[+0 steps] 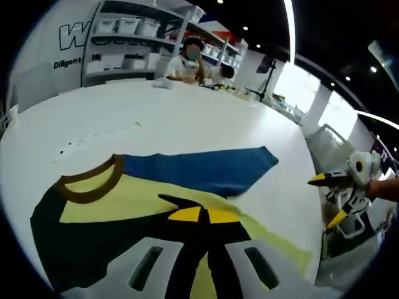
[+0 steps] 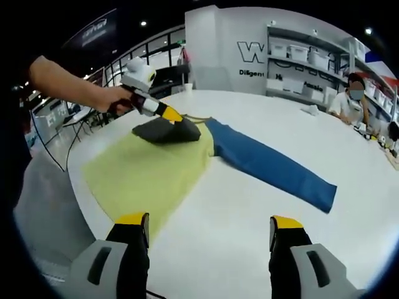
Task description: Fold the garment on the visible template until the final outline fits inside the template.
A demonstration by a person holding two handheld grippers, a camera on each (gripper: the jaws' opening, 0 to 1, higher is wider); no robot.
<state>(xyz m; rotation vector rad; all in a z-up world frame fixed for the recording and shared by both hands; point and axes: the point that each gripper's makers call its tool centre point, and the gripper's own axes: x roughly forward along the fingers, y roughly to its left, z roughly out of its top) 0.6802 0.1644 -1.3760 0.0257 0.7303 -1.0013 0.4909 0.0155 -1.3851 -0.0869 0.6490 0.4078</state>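
Note:
A shirt with a yellow body (image 2: 149,171), a long blue sleeve (image 2: 274,165) and a brown collar (image 1: 93,187) lies flat on the white round table (image 2: 249,218). Its black sleeve (image 2: 165,131) is folded over onto the yellow body. My left gripper (image 1: 203,215) is shut on that black sleeve; in the right gripper view a hand holds this left gripper (image 2: 174,117) down on the fabric. The blue sleeve (image 1: 206,168) stretches away to the right. My right gripper (image 2: 208,221) hovers open over bare table near the shirt's hem; from the left gripper view this right gripper (image 1: 328,198) sits off the table's right edge.
Shelves with white bins (image 2: 312,53) line the far wall. A seated person (image 2: 349,99) is at the table's far side, with a small white item (image 2: 310,110) nearby. The table edge (image 2: 75,187) curves close by the shirt's hem.

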